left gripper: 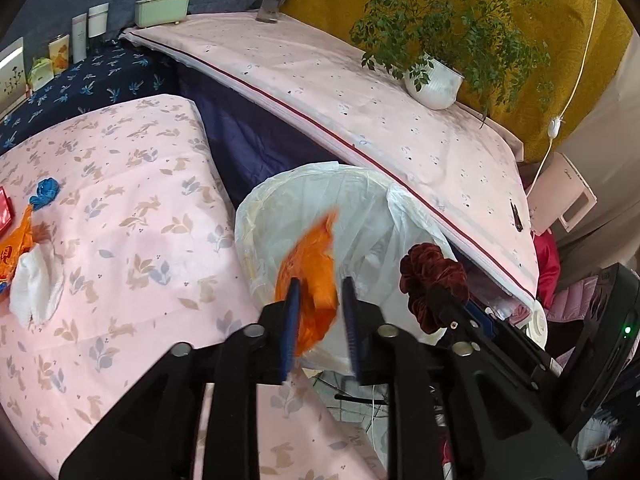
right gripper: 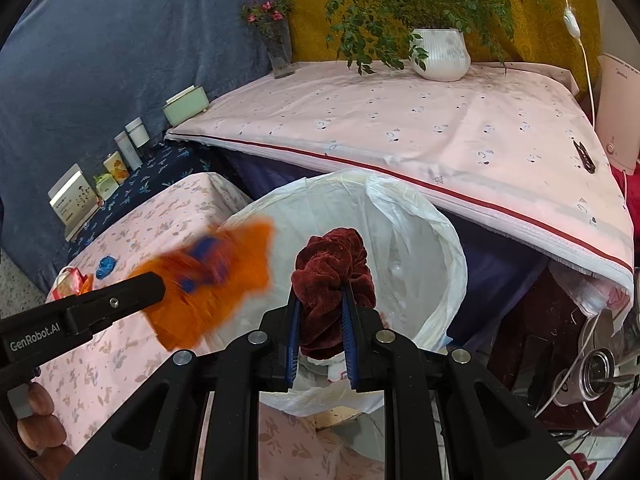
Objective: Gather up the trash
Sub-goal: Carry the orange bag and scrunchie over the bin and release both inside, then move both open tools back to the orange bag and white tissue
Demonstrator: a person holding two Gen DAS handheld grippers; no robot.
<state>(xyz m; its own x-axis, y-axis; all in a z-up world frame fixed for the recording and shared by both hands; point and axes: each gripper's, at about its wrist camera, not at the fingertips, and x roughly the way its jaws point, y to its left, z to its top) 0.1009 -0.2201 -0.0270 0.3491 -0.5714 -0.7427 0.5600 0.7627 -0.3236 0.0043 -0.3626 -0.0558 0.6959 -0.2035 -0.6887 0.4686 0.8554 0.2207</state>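
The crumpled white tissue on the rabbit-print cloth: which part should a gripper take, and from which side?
Grip the white tissue across its raised, bunched middle, coming straight down from above. It lies as a soft low heap on the rabbit-print cloth, so no edge stands free. The orange wrapper touches its far side, so close the fingers clear of it.

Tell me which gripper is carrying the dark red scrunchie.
The right gripper: its blue fingers clamp the dark red scrunchie over the trash bag. The left gripper has an orange wrapper.

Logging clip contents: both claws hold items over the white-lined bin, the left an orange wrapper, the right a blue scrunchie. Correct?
Not quite: the velvet fabric scrunchie in the right claw is dark red, not blue, as the right wrist view shows. The left claw does hold the crinkled orange plastic wrapper over the white-lined bin.
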